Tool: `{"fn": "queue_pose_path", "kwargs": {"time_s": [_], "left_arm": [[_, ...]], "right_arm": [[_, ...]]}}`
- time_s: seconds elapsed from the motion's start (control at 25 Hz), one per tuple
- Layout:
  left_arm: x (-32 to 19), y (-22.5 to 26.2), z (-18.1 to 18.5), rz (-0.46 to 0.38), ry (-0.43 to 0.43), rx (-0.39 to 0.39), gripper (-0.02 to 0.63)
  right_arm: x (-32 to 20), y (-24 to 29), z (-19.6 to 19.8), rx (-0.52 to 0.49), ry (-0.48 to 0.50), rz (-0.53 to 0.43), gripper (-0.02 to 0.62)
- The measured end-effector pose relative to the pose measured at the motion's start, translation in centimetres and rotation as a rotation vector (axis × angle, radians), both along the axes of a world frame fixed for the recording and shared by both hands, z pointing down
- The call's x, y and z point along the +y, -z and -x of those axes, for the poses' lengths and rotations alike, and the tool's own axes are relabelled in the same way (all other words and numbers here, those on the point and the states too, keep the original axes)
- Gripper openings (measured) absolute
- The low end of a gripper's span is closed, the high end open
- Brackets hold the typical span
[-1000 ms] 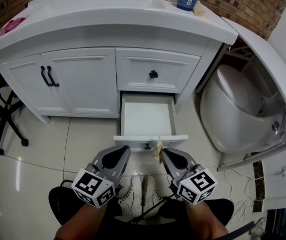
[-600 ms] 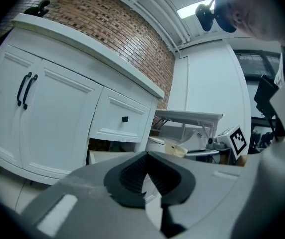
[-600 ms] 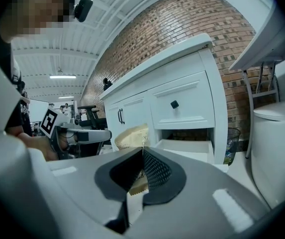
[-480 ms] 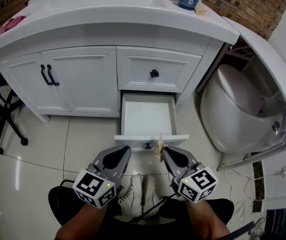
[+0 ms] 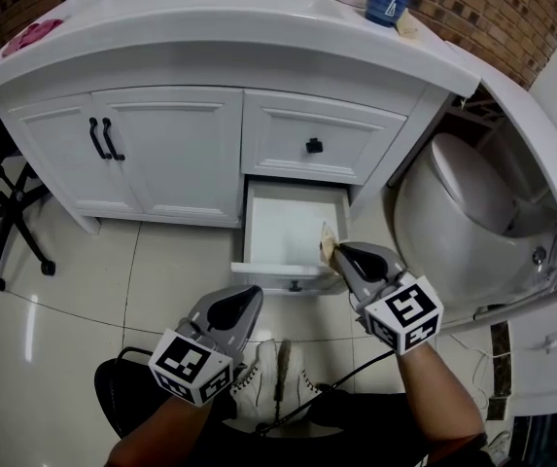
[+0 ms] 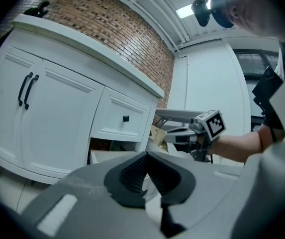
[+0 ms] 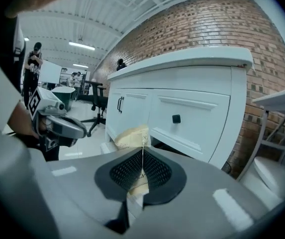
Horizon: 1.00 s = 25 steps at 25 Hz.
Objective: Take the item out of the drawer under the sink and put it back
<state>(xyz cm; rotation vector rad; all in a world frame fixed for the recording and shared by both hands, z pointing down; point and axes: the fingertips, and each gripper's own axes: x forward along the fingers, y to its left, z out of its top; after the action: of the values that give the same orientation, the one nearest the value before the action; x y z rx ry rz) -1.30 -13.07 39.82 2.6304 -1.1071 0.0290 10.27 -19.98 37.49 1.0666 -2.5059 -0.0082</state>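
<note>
My right gripper (image 5: 337,253) has its jaws pressed together on a small tan paper packet (image 5: 328,242), which stands up thin and edge-on between the ribbed black pads (image 7: 154,171). I hold the packet over the right front part of the open white lower drawer (image 5: 288,224) of the white sink cabinet; I cannot tell whether it touches the drawer's right wall. The drawer's bare white floor shows to the left of the packet.

My left gripper (image 5: 245,295) hangs below and to the left of the drawer's front panel, off the drawer and over the pale tiled floor. Its jaws are closed tip to tip with nothing between them.

Directly above the open drawer, the upper drawer with a square black knob (image 5: 314,145) is shut. To the drawer's right stands a white toilet (image 5: 453,202). Up above the drawer, a dark blue cup (image 5: 387,3) sits on the white surface of the cabinet
</note>
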Motion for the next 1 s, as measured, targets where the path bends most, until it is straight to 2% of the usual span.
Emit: {"fn": "queue_pose_path", "kwargs": {"time_s": [0.2, 0.4, 0.52, 0.64, 0.8, 1.0], "left_arm": [[0.1, 0.1, 0.6, -0.007, 0.008, -0.003, 0.006], [0.1, 0.1, 0.6, -0.007, 0.000, -0.003, 0.006], [0.1, 0.2, 0.6, -0.010, -0.003, -0.002, 0.006], [0.1, 0.1, 0.7, -0.008, -0.001, 0.001, 0.006], [0.2, -0.1, 0.8, -0.003, -0.003, -0.002, 0.006], [0.2, -0.6, 1.2, 0.006, 0.000, -0.011, 0.006]], "right_arm": [[-3.4, -0.9, 0.0, 0.151, 0.021, 0.005, 0.009], [-6.6, -3.0, 1.2, 0.401, 0.090, -0.041, 0.009], [-8.4, -5.4, 1.9, 0.523, 0.143, -0.027, 0.009], [-9.8, -7.7, 2.9, 0.576, 0.186, 0.029, 0.010], [-11.6, -10.6, 3.5, 0.597, 0.202, 0.116, 0.011], [-12.9, -13.3, 3.8, 0.677, 0.233, 0.148, 0.011]]}}
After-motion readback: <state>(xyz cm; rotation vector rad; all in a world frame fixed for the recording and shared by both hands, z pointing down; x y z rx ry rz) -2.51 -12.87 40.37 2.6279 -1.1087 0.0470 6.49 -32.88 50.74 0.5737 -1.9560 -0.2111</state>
